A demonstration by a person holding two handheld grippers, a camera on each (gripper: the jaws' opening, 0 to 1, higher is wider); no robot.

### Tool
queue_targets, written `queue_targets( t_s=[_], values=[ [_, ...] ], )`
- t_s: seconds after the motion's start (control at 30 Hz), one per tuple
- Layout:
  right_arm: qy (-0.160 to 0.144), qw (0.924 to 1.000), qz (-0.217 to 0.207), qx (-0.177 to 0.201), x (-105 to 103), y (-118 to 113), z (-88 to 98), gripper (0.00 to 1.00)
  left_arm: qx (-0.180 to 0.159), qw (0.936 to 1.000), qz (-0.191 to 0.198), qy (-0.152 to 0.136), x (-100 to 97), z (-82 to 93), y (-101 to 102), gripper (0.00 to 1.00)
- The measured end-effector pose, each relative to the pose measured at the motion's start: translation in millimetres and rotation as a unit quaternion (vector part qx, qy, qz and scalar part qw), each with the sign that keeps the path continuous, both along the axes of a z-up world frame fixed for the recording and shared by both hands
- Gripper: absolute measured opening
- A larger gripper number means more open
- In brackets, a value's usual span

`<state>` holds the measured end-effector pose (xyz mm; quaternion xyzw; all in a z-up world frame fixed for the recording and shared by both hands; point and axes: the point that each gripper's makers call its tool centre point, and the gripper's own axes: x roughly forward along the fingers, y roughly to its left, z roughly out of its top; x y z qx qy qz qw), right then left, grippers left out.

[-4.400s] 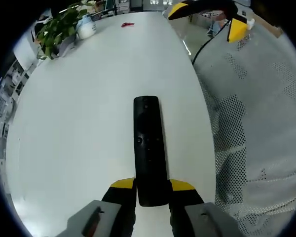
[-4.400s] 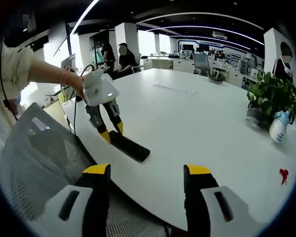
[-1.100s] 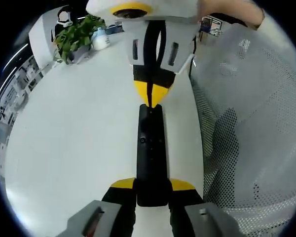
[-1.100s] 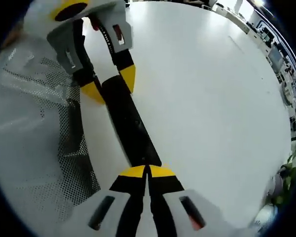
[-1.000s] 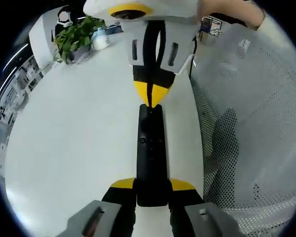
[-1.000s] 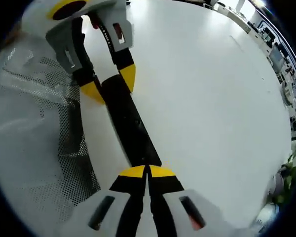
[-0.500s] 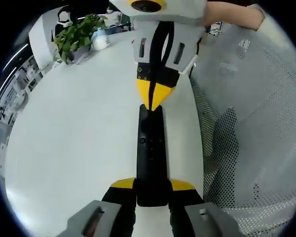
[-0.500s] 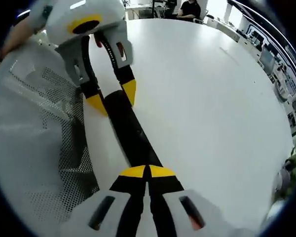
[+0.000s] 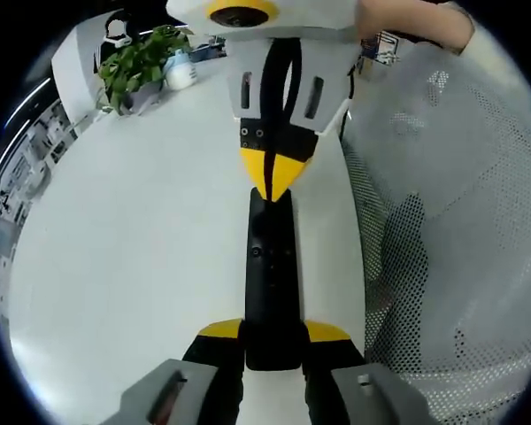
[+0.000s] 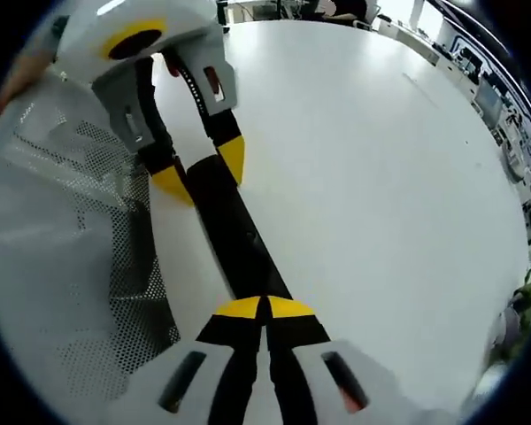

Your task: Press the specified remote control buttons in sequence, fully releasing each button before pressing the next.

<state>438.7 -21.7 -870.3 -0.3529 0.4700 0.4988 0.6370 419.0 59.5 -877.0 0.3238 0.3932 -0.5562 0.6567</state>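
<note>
Left tongs [image 9: 273,335] grip remote [image 9: 271,266]; right tongs [image 10: 265,309], closed, touch it.

left gripper [image 9: 273,331]: jaws apart, clamped on either side of a held object's near end
right gripper [image 10: 265,307]: jaws pressed together, yellow tips touching, pointing down
person's hand [image 9: 407,19]: on right gripper's body

The white counter [image 9: 115,266] lies bare and open across its wide middle. A mesh chair [image 9: 451,266] presses close along the near edge beside the remote [image 9: 270,274], crowding that side. A potted plant [image 9: 137,66] and a white bottle [image 9: 179,71] stand at the far edge.
</note>
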Motion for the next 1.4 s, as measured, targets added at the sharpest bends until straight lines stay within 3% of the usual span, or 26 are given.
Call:
queue_targets(
  t_s=[0.13, 0.33, 0.53, 0.63, 0.77, 1.23, 1.4],
  values=[
    [-0.002, 1.0, -0.01, 0.0, 0.6, -1.5, 0.5, 0.0, 0.0, 1.0, 0.0, 0.0, -0.2, -0.1, -0.2, 0.25],
    [-0.002, 0.999, -0.029, 0.034, 1.0, -4.0, 2.1, 0.0, 0.0, 1.0, -0.001, 0.0, -0.4, 0.1, -0.4, 0.25],
    [-0.017, 0.9986, -0.005, 0.05, -1.2, 2.0, 4.4, 0.0, 0.0, 1.0, -0.001, 0.0, -0.2, 0.2, -0.2, 0.25],
    [0.0, 0.9972, -0.009, 0.074, -6.3, 11.9, 6.7, 0.0, 0.0, 1.0, -0.001, 0.0, -0.2, 0.3, -0.1, 0.25],
    [-0.016, 0.9983, 0.01, 0.055, -3.9, 12.7, 1.5, 0.0, 0.0, 1.0, 0.0, 0.0, -0.3, 0.2, 0.1, 0.25],
    [-0.006, 0.9998, 0.019, -0.003, -2.5, 14.6, 0.8, 0.0, -0.002, 1.0, 0.001, 0.002, -0.4, 0.4, 0.3, 0.25],
    [-0.025, 0.9989, 0.036, -0.017, -5.1, 13.8, 0.4, 0.0, -0.003, 1.0, 0.002, 0.002, -0.6, 0.5, 0.3, 0.25]
  ],
)
